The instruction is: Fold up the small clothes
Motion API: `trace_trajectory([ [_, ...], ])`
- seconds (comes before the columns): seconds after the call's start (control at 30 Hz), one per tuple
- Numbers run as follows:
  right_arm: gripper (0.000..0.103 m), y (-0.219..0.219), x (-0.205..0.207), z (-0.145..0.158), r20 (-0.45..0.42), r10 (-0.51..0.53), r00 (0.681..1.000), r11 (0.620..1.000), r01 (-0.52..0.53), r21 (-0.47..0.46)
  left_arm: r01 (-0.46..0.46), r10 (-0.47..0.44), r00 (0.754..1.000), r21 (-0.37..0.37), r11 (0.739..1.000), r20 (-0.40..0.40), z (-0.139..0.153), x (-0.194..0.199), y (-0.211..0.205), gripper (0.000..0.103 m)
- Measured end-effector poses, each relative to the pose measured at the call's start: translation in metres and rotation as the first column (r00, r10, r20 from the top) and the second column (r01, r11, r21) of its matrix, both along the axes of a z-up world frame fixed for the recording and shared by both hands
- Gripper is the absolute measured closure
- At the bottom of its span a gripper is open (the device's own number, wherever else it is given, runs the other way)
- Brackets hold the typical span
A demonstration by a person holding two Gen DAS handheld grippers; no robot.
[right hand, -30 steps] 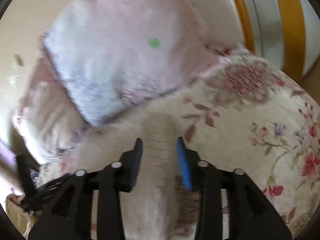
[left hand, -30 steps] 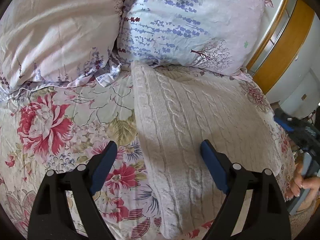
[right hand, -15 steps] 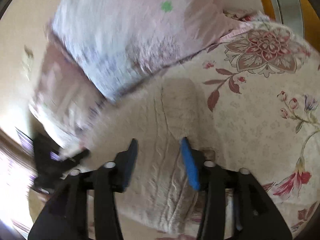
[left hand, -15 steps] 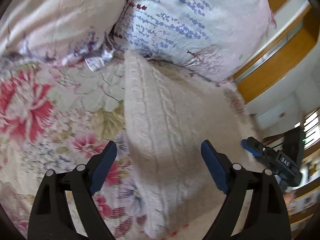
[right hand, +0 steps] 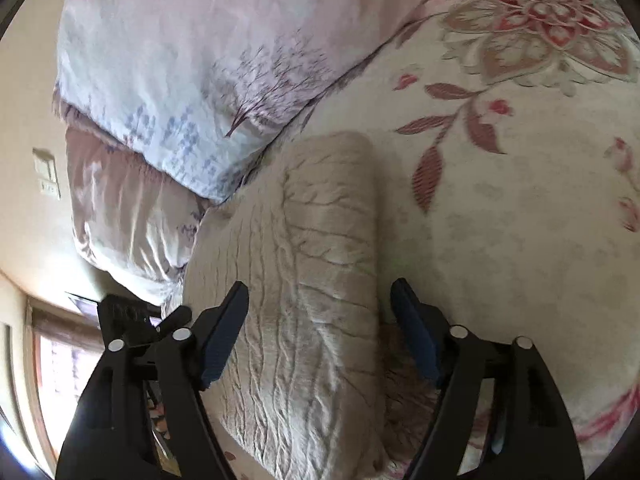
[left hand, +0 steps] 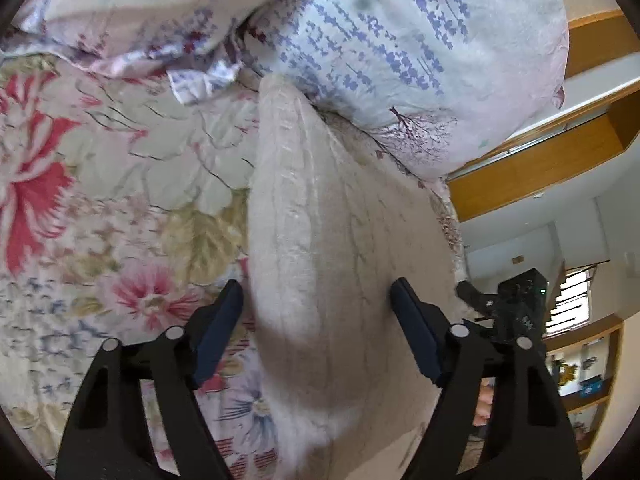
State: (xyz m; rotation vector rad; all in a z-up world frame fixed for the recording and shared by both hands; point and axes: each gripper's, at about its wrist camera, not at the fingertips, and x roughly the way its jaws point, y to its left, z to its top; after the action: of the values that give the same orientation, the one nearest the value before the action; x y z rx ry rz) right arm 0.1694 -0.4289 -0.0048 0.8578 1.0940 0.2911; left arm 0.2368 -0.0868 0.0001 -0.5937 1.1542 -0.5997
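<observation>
While both tools point down over the bed, we note the cream cable-knit sweater (left hand: 320,240) lying as a long folded strip on the floral bedspread (left hand: 120,200), its far end tucked against the lavender-print pillow (left hand: 400,40).

Left tool (left hand: 316,312): its jaws have just been closing a little yet stand wide. The sweater's left folded edge sits between them, just beside the left pad; neither pad presses on cloth.

Right tool (right hand: 320,312): its jaws have just been opening and also stand wide. They straddle the sweater's right edge; the left pad is over the knit, the right pad is beside it over bare bedspread. Nothing is gripped.

In the left view the right tool shows just to the right of the right finger, so the pair works the near end side by side.

Step in hand, as we judge it: the lengthwise fold looks done, and both tools are positioning at the near end for the crosswise fold.

Next move, our reading: each tool sinks until the lower pad slips under the near corner on its side, closes through all layers, then both lift together and carry the near end toward the pillow. The knit is thick, so a shallow bite may catch only the top layer.
</observation>
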Motion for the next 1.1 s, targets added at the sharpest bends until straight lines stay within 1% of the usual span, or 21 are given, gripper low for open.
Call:
trace_trajectory([
  [0.03, 0.037, 0.005, 0.002, -0.002, -0.001, 0.016, 1.000, 1.000, -0.016, 0.005, 0.007, -0.007, 1.000, -0.015, 1.000, -0.010, -0.002, 0.001, -0.003, 0.034],
  [0.07, 0.038, 0.008, 0.002, -0.001, 0.010, 0.016, 1.000, 1.000, -0.016, -0.006, 0.002, -0.002, 1.000, -0.007, 1.000, 0.001, -0.001, 0.000, -0.006, 0.035],
  [0.17, 0.059, 0.014, 0.002, -0.006, 0.018, 0.022, 1.000, 1.000, -0.021, -0.009, 0.005, -0.005, 1.000, 0.003, 1.000, 0.017, -0.002, -0.002, -0.012, 0.044],
  [0.2, 0.063, 0.015, 0.000, -0.008, 0.019, 0.018, 1.000, 1.000, -0.018, 0.022, 0.003, -0.003, 1.000, -0.009, 1.000, 0.014, -0.001, -0.001, -0.012, 0.047],
  [0.23, 0.067, 0.014, -0.001, -0.009, 0.022, 0.009, 1.000, 0.999, -0.010, 0.049, 0.000, 0.000, 1.000, -0.022, 1.000, 0.013, 0.000, -0.002, -0.009, 0.053],
  [0.27, 0.069, 0.015, -0.004, -0.009, 0.026, 0.000, 1.000, 0.998, -0.002, 0.067, -0.001, 0.001, 1.000, -0.031, 1.000, 0.017, 0.001, -0.003, -0.008, 0.060],
  [0.37, 0.071, 0.022, -0.013, 0.005, 0.059, -0.014, 0.998, 0.997, 0.010, 0.074, 0.016, -0.014, 0.999, -0.051, 0.999, 0.041, 0.008, -0.011, 0.004, 0.066],
  [0.43, 0.072, 0.030, -0.018, 0.015, 0.088, -0.006, 0.996, 0.996, -0.002, 0.088, 0.036, -0.033, 0.998, -0.057, 0.998, 0.055, 0.015, -0.019, 0.010, 0.066],
  [0.53, 0.072, 0.053, -0.024, 0.031, 0.123, 0.031, 0.992, 0.996, -0.040, 0.075, 0.042, -0.039, 0.997, -0.054, 0.998, 0.067, 0.025, -0.030, 0.031, 0.067],
  [0.6, 0.072, 0.071, -0.023, 0.040, 0.143, 0.061, 0.988, 0.996, -0.070, 0.062, 0.029, -0.025, 0.997, -0.053, 0.998, 0.073, 0.032, -0.038, 0.053, 0.067],
  [0.67, 0.073, 0.094, -0.022, 0.051, 0.188, 0.102, 0.977, 0.993, -0.111, 0.035, 0.009, -0.005, 0.996, -0.055, 0.998, 0.087, 0.041, -0.044, 0.074, 0.067],
  [0.77, 0.073, 0.133, -0.017, 0.068, 0.286, 0.157, 0.945, 0.987, -0.159, -0.015, -0.039, 0.045, 0.990, -0.047, 0.998, 0.136, 0.058, -0.053, 0.117, 0.066],
  [0.8, 0.073, 0.143, -0.015, 0.069, 0.297, 0.161, 0.941, 0.987, -0.159, -0.033, -0.059, 0.064, 0.988, -0.041, 0.997, 0.143, 0.059, -0.054, 0.130, 0.065],
  [0.83, 0.072, 0.154, -0.009, 0.065, 0.291, 0.163, 0.943, 0.987, -0.157, -0.045, -0.077, 0.081, 0.987, -0.034, 0.996, 0.141, 0.058, -0.055, 0.137, 0.063],
  [0.87, 0.071, 0.164, 0.001, 0.053, 0.245, 0.172, 0.954, 0.985, -0.164, -0.054, -0.100, 0.102, 0.986, -0.020, 0.995, 0.132, 0.054, -0.054, 0.145, 0.061],
  [0.9, 0.070, 0.170, 0.007, 0.044, 0.206, 0.184, 0.961, 0.983, -0.175, -0.061, -0.142, 0.139, 0.985, 0.028, 0.989, 0.102, 0.042, -0.049, 0.155, 0.061],
  [0.93, 0.068, 0.180, 0.019, 0.024, 0.116, 0.193, 0.974, 0.980, -0.185, -0.080, -0.164, 0.159, 0.984, 0.063, 0.984, 0.082, 0.031, -0.046, 0.162, 0.059],
  [0.97, 0.063, 0.184, 0.023, 0.011, 0.060, 0.185, 0.981, 0.979, -0.179, -0.097, -0.192, 0.188, 0.981, 0.111, 0.975, 0.049, 0.019, -0.044, 0.168, 0.054],
  [1.03, 0.062, 0.178, 0.021, 0.007, 0.070, 0.156, 0.985, 0.987, -0.154, -0.043, -0.209, 0.209, 0.978, 0.007, 0.978, 0.001, 0.002, -0.046, 0.184, 0.054],
  [1.07, 0.062, 0.174, 0.019, 0.011, 0.072, 0.152, 0.986, 0.988, -0.150, -0.037, -0.212, 0.212, 0.977, -0.021, 0.977, -0.004, 0.001, -0.050, 0.188, 0.054],
  [1.1, 0.062, 0.170, 0.016, 0.014, 0.079, 0.145, 0.986, 0.989, -0.142, -0.039, -0.210, 0.210, 0.978, -0.008, 0.978, 0.016, 0.005, -0.054, 0.189, 0.054],
])
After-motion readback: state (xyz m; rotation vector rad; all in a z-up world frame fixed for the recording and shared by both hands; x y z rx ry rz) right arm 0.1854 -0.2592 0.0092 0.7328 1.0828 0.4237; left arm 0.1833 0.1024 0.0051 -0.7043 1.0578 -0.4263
